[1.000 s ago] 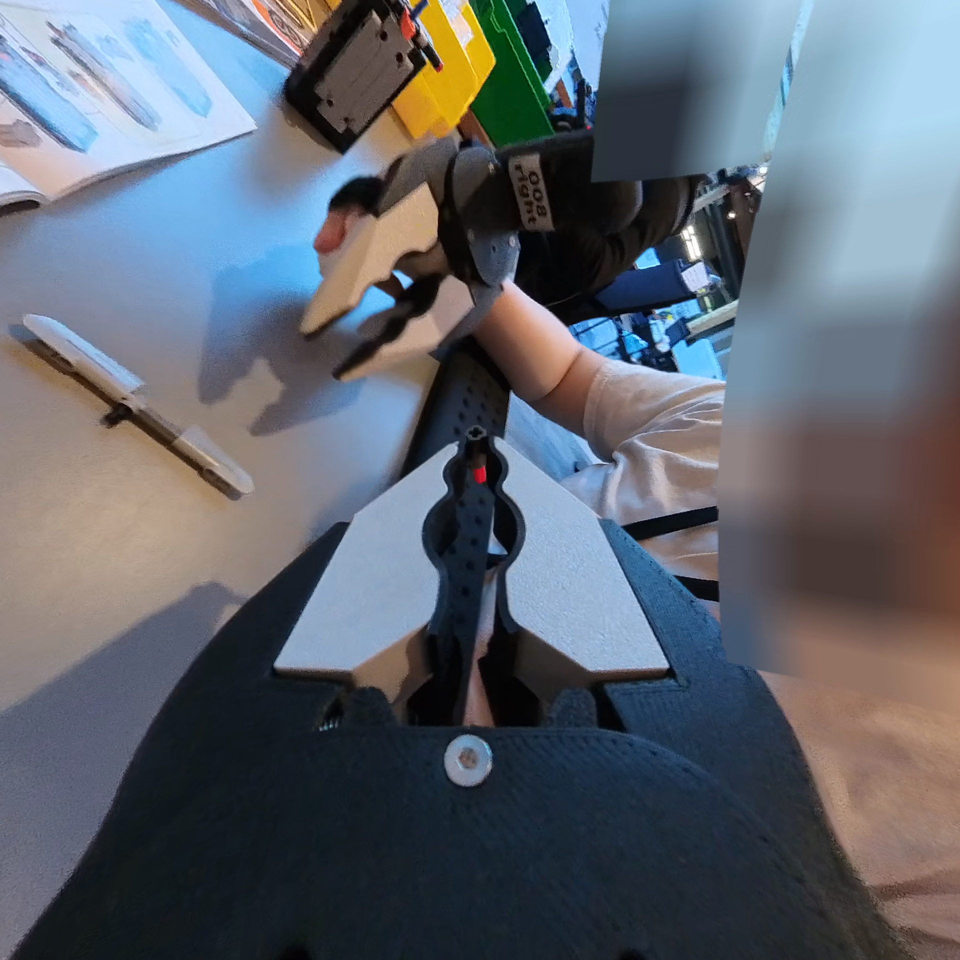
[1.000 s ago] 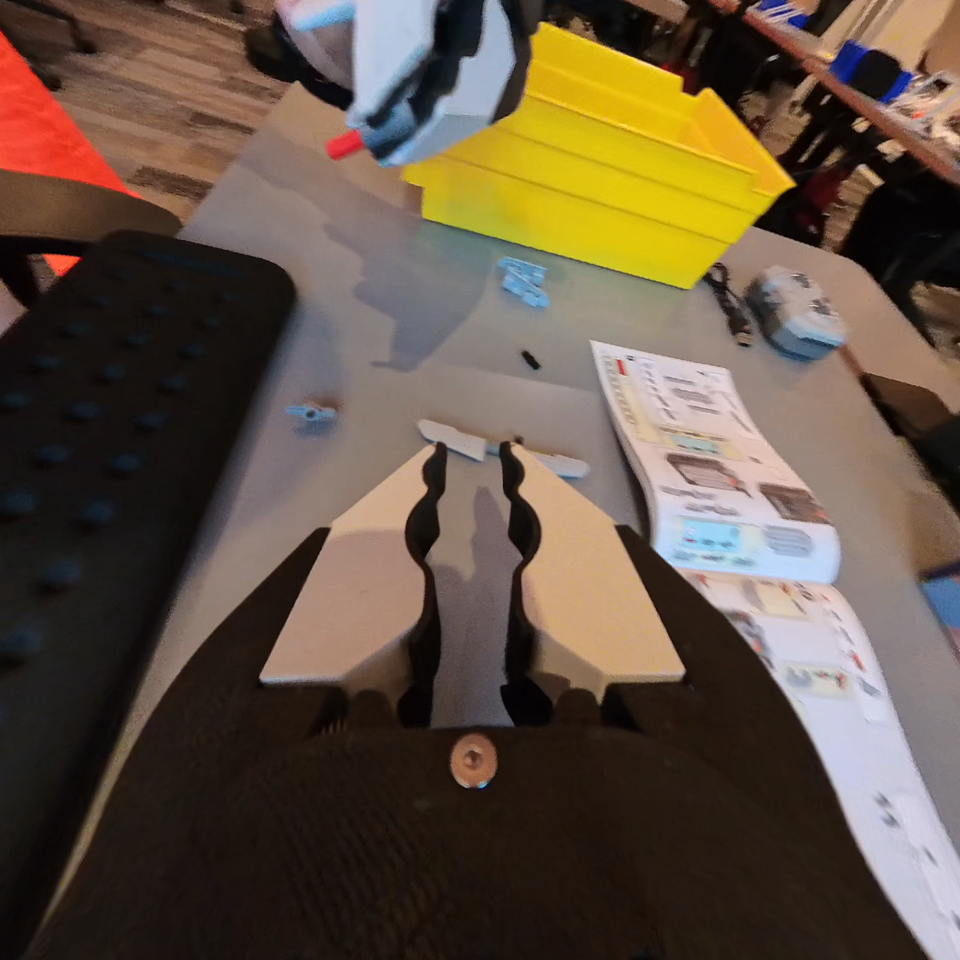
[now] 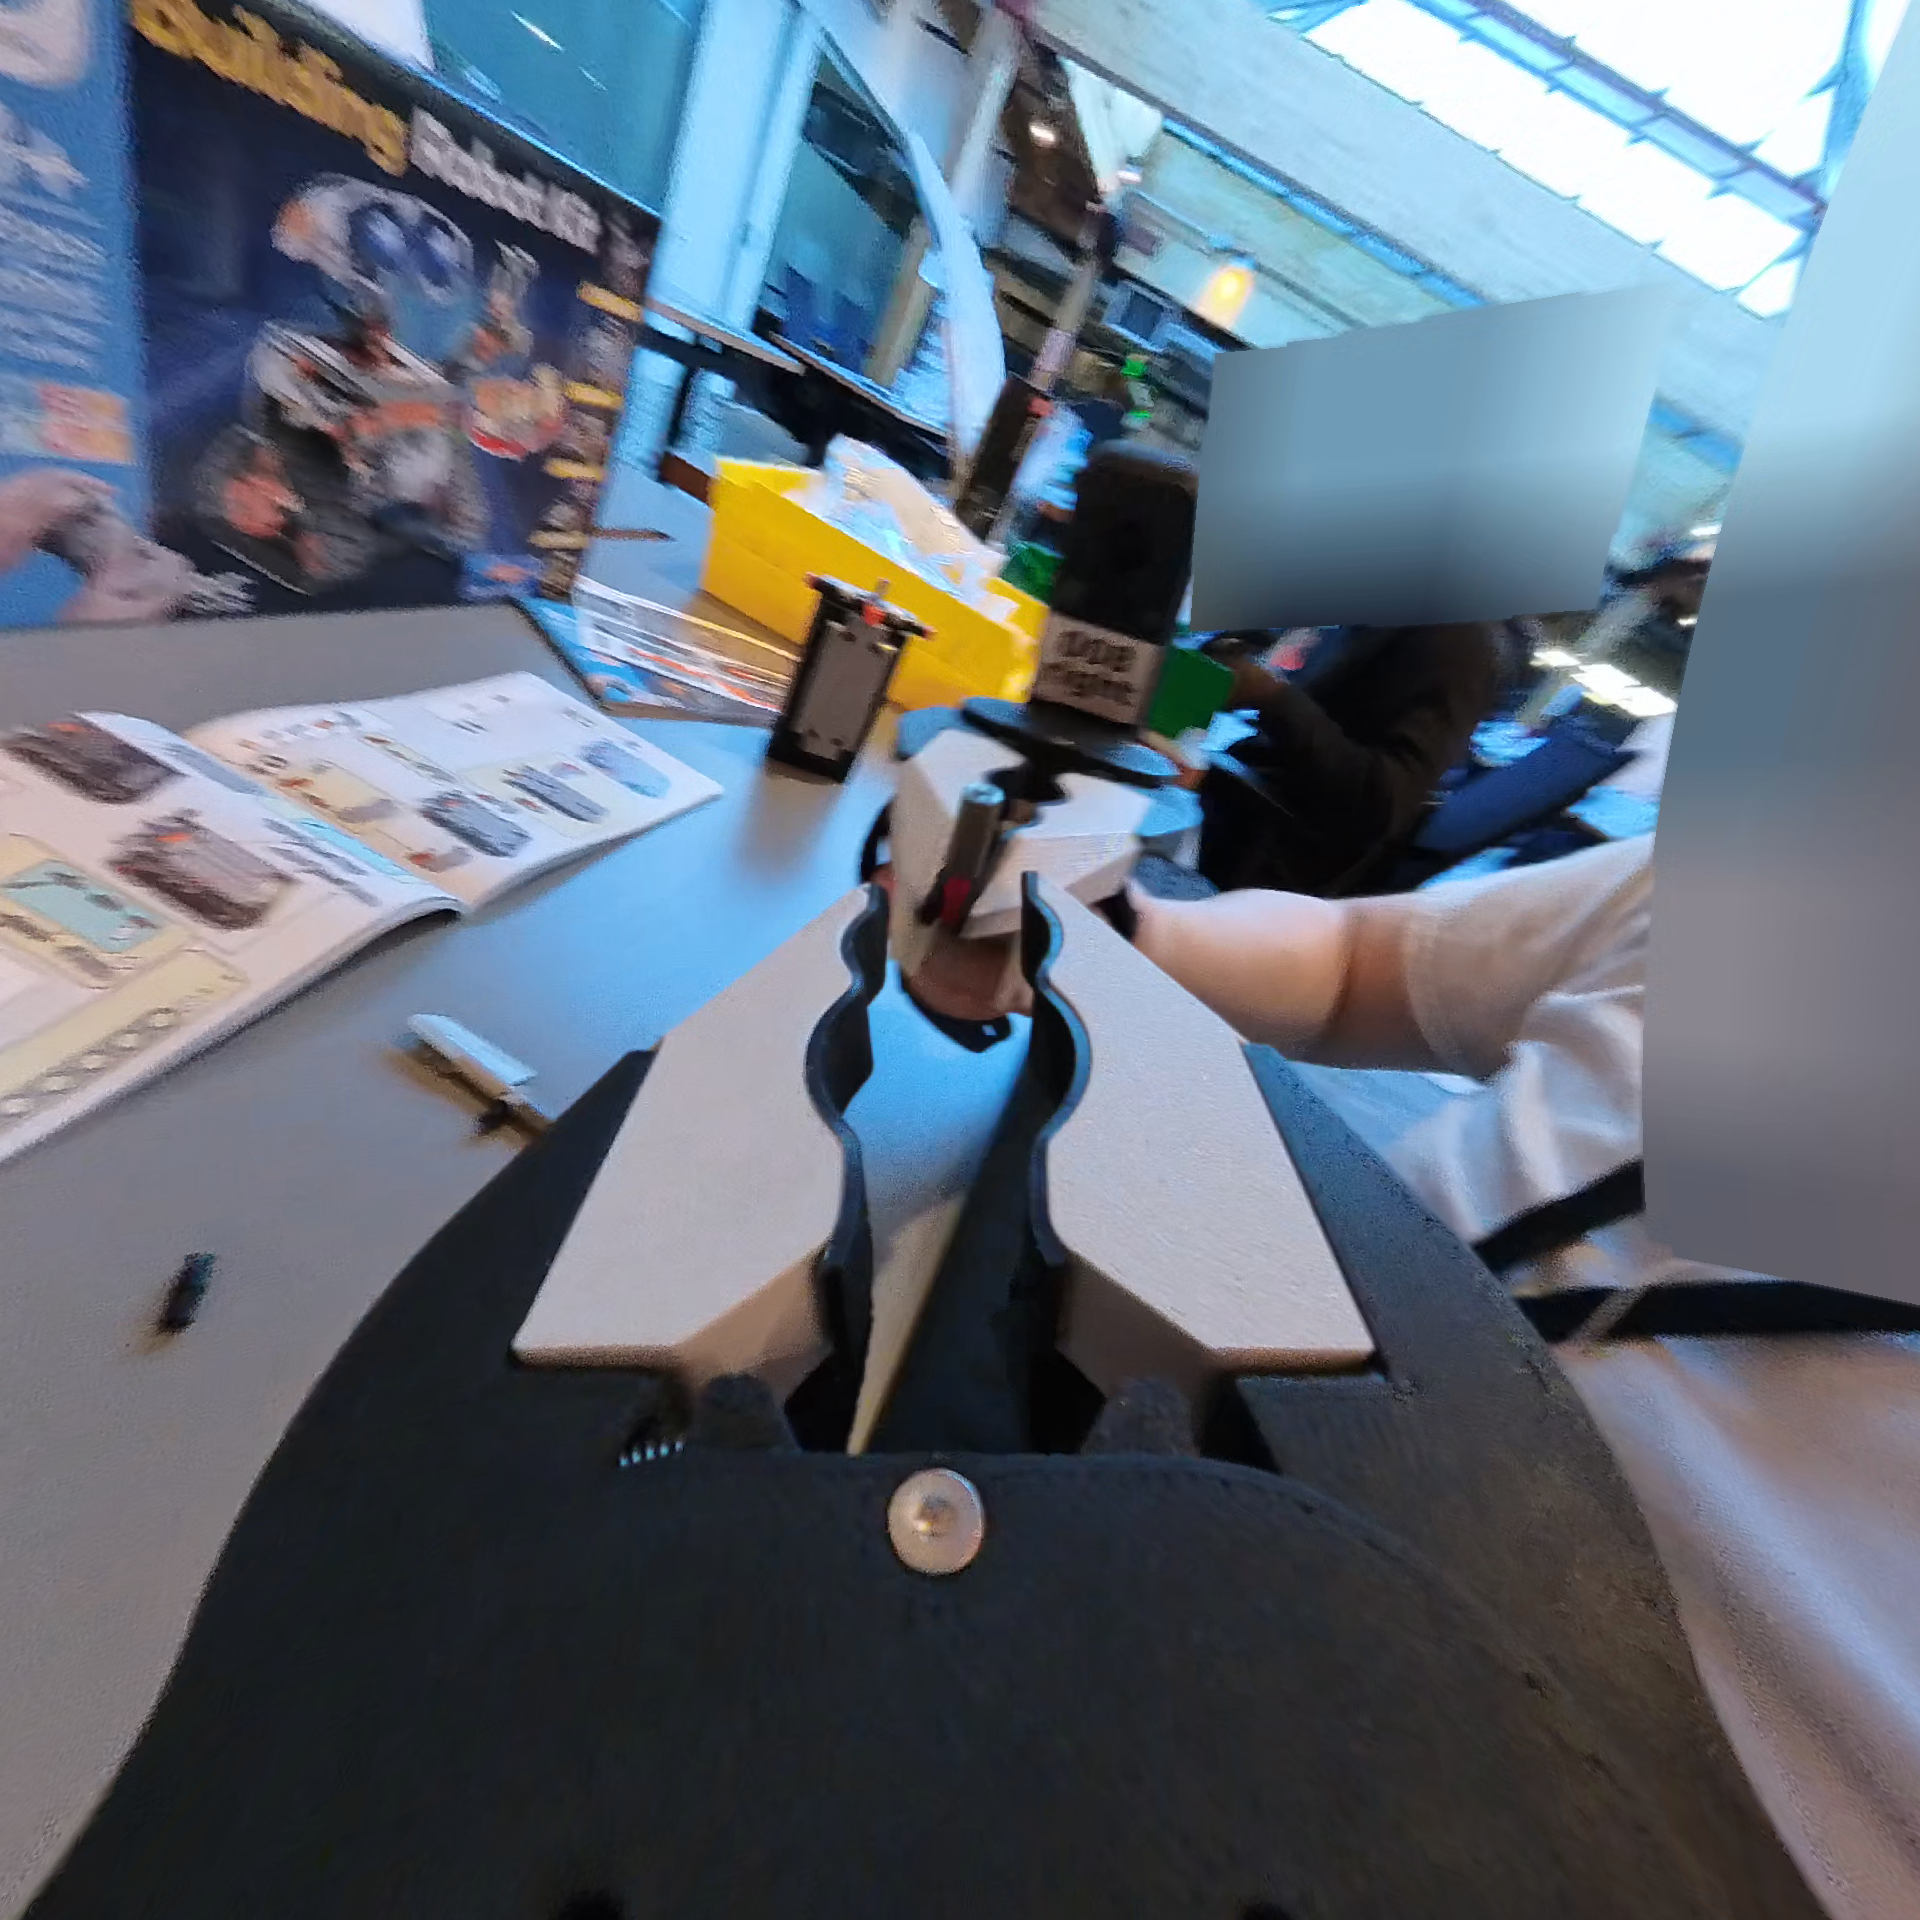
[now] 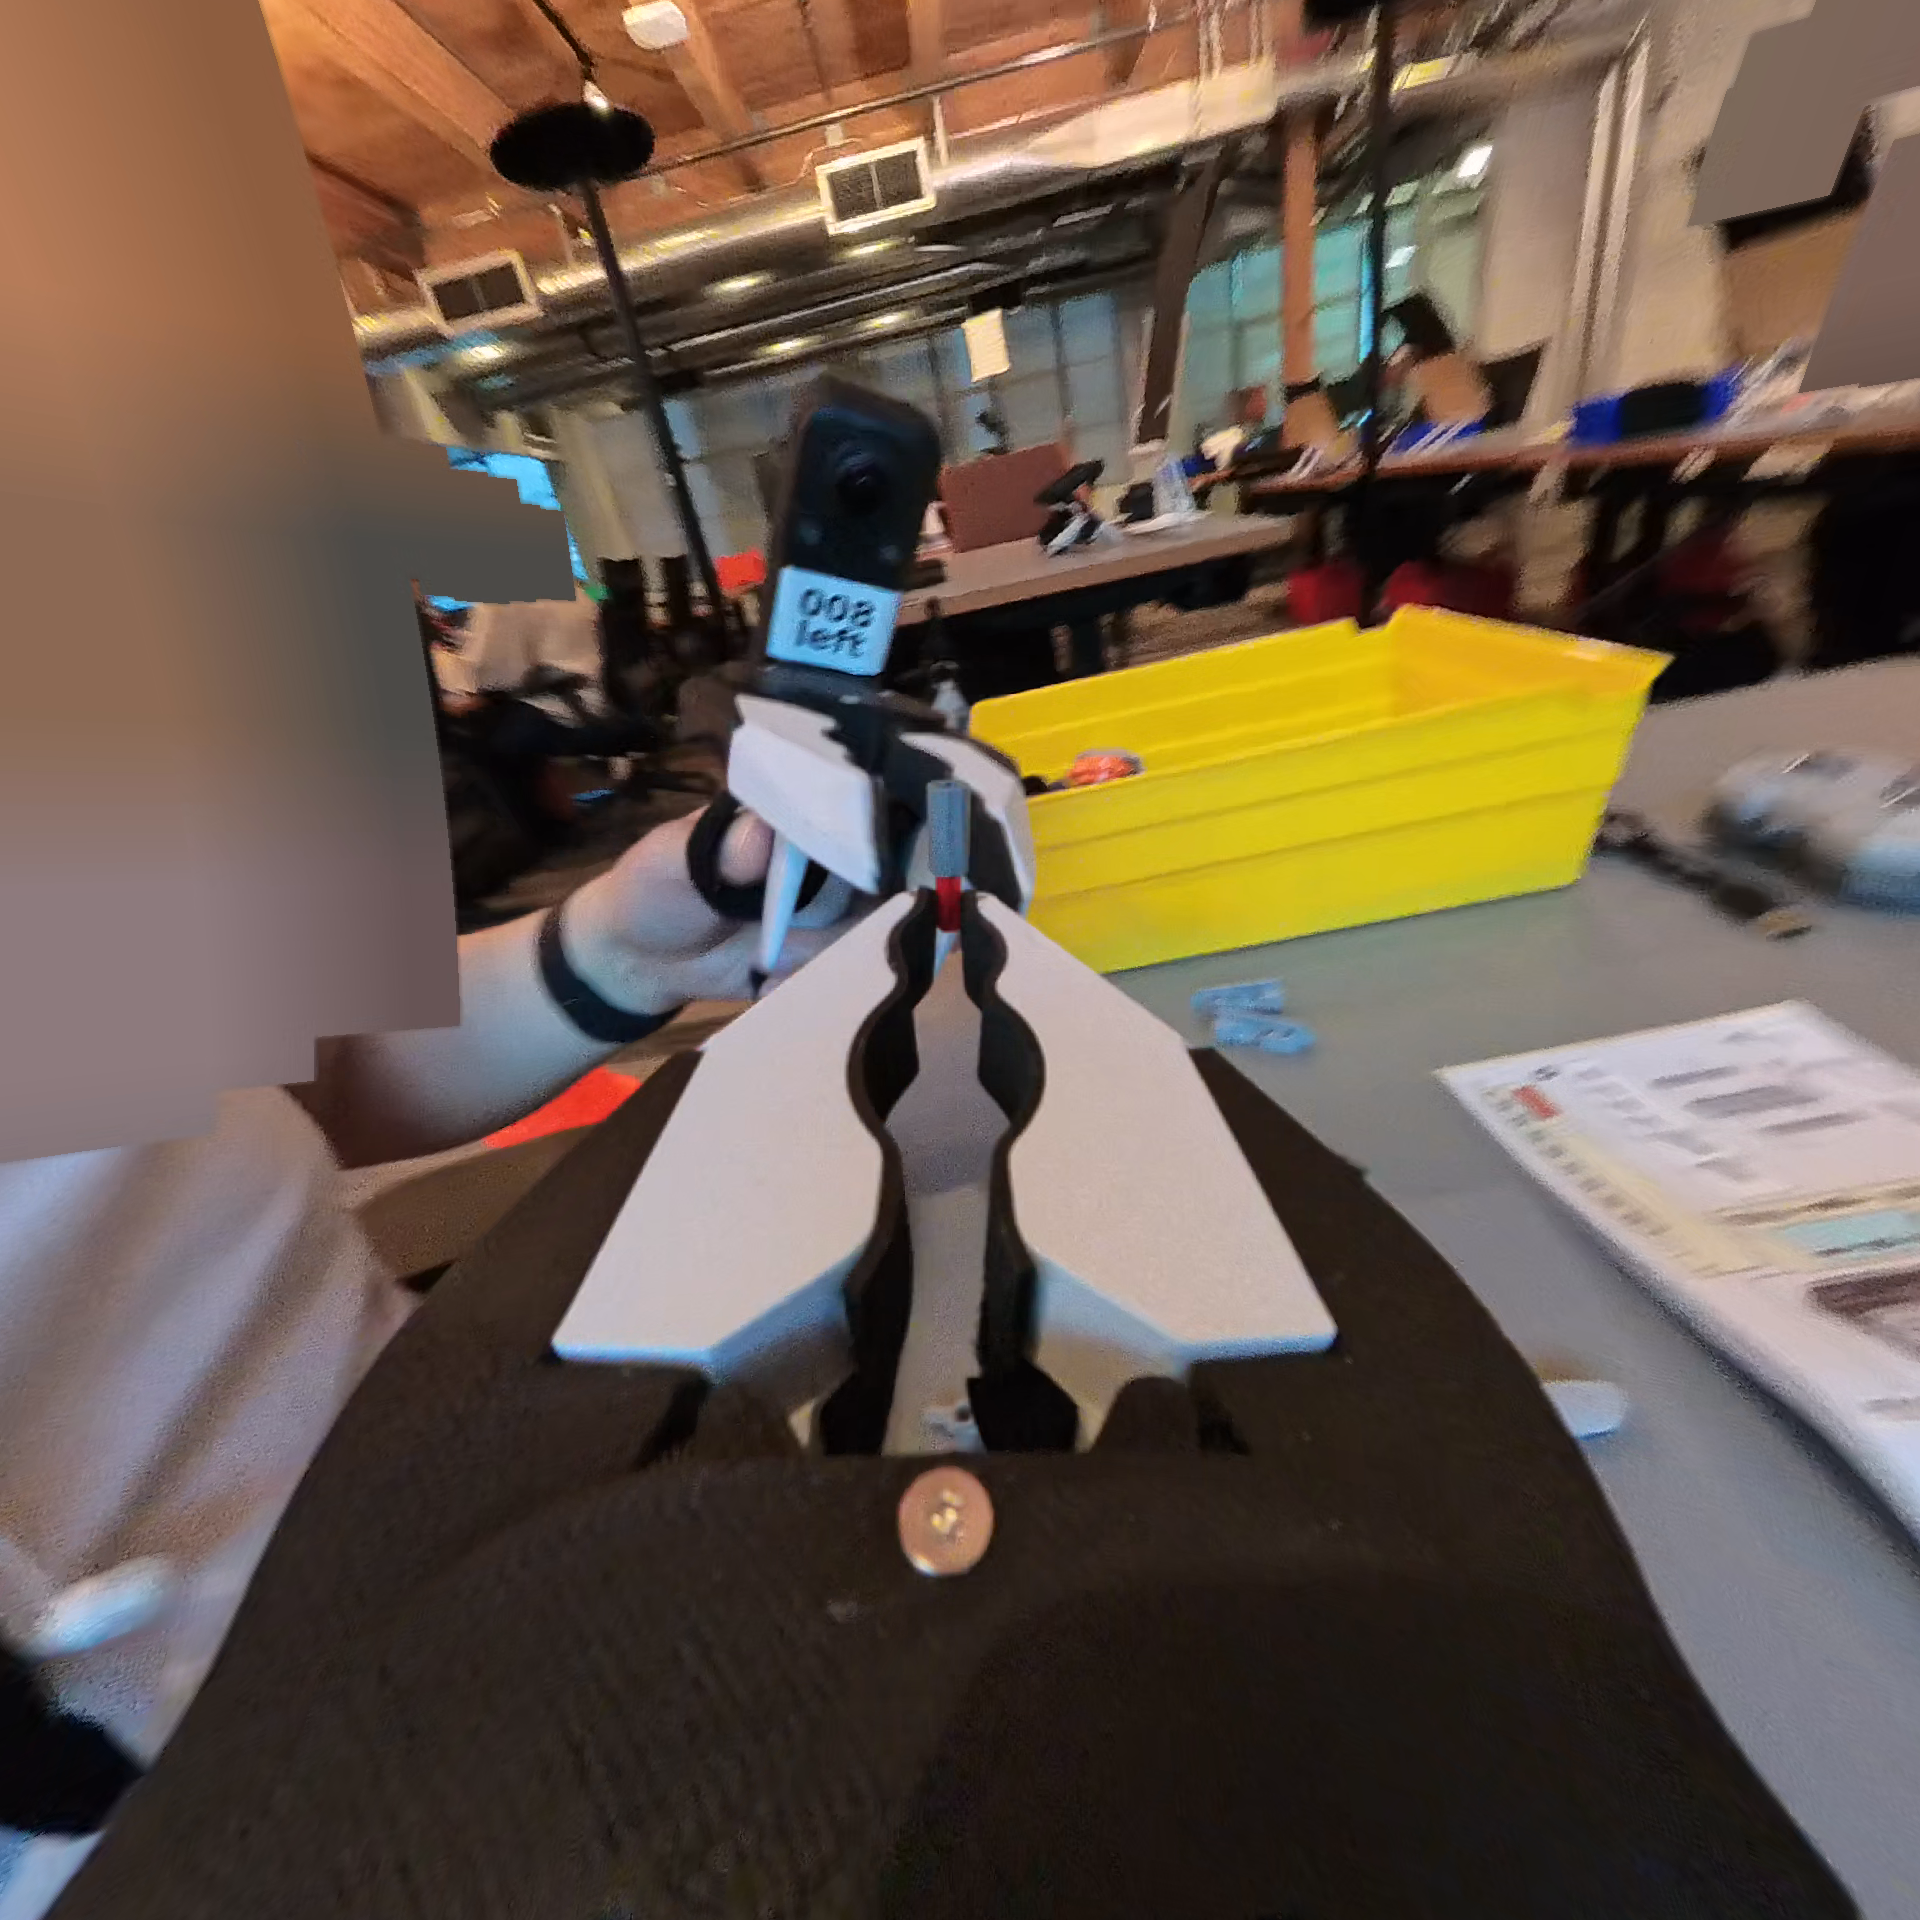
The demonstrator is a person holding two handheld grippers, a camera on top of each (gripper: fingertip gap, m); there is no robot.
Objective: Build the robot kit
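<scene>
Left gripper (image 3: 951,914), near view: the jaws stand apart, and a pale sliver (image 3: 902,1299) with a dark shape beside it runs up the gap from the base; whether the jaws grip either cannot be told. Directly beyond the tips, raised above the desk (image 3: 208,1351), is the right gripper (image 4: 940,916), the two tools pointing at each other and nearly meeting. Right gripper, own view: the jaws are closed to a narrow gap on the red end of a small pin (image 4: 943,831), whose grey shaft stands upright above the tips and just in front of the left tool's pale fingers. A thin white piece (image 4: 777,904) hangs downward beside the person's hand (image 4: 665,935) that holds the left tool; what keeps it there cannot be made out. On the desk to the left lie an open instruction booklet (image 3: 312,831), a flat white piece (image 3: 468,1060) near its edge, and a small black piece (image 3: 185,1276) well apart from both. A black block (image 3: 842,675) stands upright farther back, in front of a yellow bin (image 4: 1309,810); a large printed box (image 3: 364,364) rises behind the booklet. In the right wrist view, small light-blue parts (image 4: 1252,1016) lie between the bin and the booklet, and a blurred grey unit (image 4: 1818,800) sits at the far right.
</scene>
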